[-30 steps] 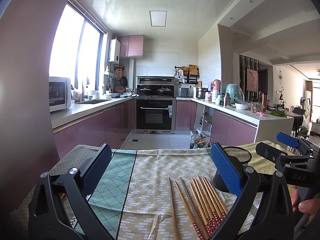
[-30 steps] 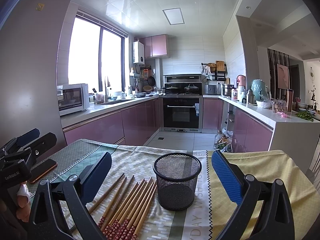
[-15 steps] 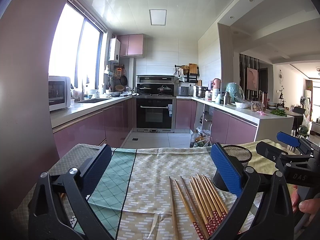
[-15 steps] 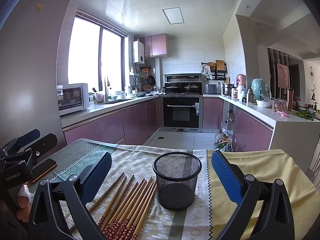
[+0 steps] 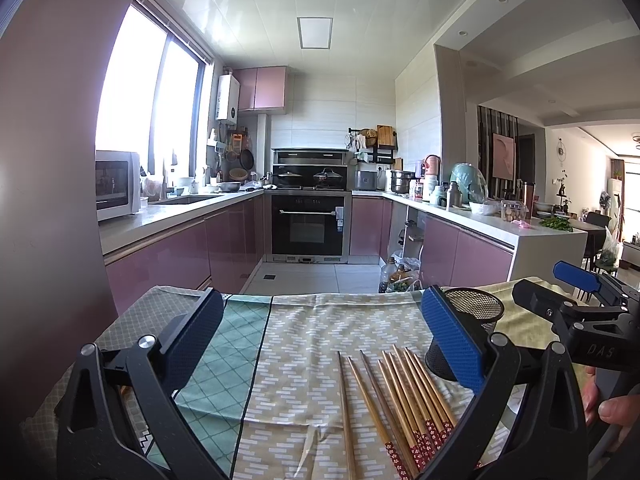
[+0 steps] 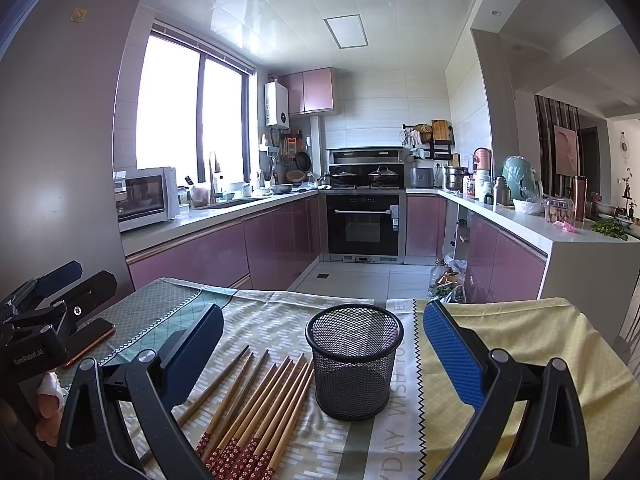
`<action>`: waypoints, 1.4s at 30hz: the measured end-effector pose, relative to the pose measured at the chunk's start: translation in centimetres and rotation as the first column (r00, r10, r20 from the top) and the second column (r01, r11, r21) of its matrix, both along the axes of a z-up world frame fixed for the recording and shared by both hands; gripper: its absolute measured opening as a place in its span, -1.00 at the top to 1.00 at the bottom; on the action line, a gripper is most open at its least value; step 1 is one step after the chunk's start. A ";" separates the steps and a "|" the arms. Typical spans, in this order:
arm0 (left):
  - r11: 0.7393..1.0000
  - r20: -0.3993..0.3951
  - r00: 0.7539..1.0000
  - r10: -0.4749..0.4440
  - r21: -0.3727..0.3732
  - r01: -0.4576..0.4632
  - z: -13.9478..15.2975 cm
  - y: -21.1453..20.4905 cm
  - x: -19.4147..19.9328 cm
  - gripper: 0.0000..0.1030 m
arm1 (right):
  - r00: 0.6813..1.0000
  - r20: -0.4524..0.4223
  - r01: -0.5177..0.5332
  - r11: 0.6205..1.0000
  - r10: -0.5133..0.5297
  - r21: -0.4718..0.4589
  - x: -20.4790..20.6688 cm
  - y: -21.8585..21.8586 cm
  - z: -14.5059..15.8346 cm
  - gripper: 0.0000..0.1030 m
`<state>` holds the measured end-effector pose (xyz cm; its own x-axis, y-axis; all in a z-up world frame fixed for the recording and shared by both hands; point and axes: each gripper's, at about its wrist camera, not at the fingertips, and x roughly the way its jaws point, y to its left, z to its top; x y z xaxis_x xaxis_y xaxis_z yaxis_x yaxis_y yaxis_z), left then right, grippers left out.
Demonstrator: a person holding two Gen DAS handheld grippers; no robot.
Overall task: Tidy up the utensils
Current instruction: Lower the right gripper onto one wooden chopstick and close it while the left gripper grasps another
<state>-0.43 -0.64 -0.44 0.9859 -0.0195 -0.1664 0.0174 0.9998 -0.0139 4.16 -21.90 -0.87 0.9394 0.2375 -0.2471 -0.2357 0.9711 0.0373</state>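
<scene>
Several wooden chopsticks [image 5: 396,396] with red patterned ends lie side by side on the cloth-covered table; they also show in the right wrist view [image 6: 260,404]. A black mesh cup [image 6: 354,360] stands upright just right of them, empty as far as I see; it shows partly behind a finger in the left wrist view [image 5: 476,316]. My left gripper [image 5: 320,336] is open and empty, above the table left of the chopsticks. My right gripper [image 6: 320,344] is open and empty, with the cup between its fingers' line of sight.
A phone [image 6: 92,340] lies on the table's left side. The table is covered by patterned cloths [image 5: 304,328], with a yellow one [image 6: 516,332] at right. Beyond the far edge lies the kitchen floor, purple cabinets and an oven [image 5: 308,224].
</scene>
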 end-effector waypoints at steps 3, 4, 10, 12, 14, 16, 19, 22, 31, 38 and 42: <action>1.000 -0.004 1.000 -0.001 0.002 0.001 -0.1 -0.1 -0.1 -0.90 | 1.000 -0.001 -0.001 1.000 0.001 0.000 0.1 0.1 0.0 -0.88; 1.000 -0.008 1.000 -0.003 0.002 0.003 -0.2 -0.1 0.0 -0.90 | 1.000 -0.004 -0.002 1.000 0.002 0.000 0.1 0.1 0.0 -0.88; 1.000 -0.029 1.000 -0.009 0.007 0.009 -0.3 -0.1 0.4 -0.90 | 0.999 -0.033 -0.018 1.000 0.018 0.007 0.4 0.0 -0.4 -0.88; 1.000 -0.039 0.999 -0.009 0.011 0.009 -0.4 0.0 0.6 -0.90 | 0.998 -0.059 -0.033 0.999 0.033 0.002 0.6 0.1 -0.8 -0.88; 1.000 -0.065 0.998 -0.013 0.015 0.014 -0.5 0.0 1.0 -0.90 | 0.994 -0.092 -0.053 0.998 0.052 -0.017 0.9 0.5 -1.3 -0.88; 0.999 -0.099 0.995 -0.016 0.029 0.019 -0.9 0.1 1.5 -0.90 | 0.988 -0.140 -0.072 0.997 0.066 -0.037 1.3 0.7 -2.0 -0.88; 0.998 -0.165 0.986 -0.029 0.052 0.039 -1.8 0.0 2.6 -0.90 | 0.968 -0.234 -0.103 0.993 0.088 -0.052 2.2 1.0 -3.4 -0.88; 0.994 -0.243 0.970 -0.024 0.096 0.049 -3.2 0.0 4.0 -0.90 | 0.942 -0.321 -0.122 0.990 0.093 -0.071 3.2 1.6 -4.9 -0.85; 0.984 -0.432 0.899 -0.067 0.121 0.132 -7.2 -0.8 7.8 -0.61 | 0.866 -0.489 -0.165 0.983 0.104 -0.083 5.7 3.0 -8.5 -0.31; 0.976 -0.529 0.845 -0.077 0.134 0.173 -9.6 -1.8 10.1 -0.33 | 0.825 -0.558 -0.157 0.985 0.090 -0.075 6.9 2.9 -9.8 0.06; 0.975 -0.571 0.816 -0.092 0.116 0.192 -10.6 -2.0 11.1 -0.19 | 0.810 -0.579 -0.164 0.984 0.092 -0.073 7.4 2.8 -10.3 0.09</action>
<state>10.72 -2.63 -11.06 0.7097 -0.0760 -0.7004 0.1981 0.9756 0.0948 11.61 -19.10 -11.18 0.5833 0.2823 -0.7616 -0.3291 0.9394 0.0962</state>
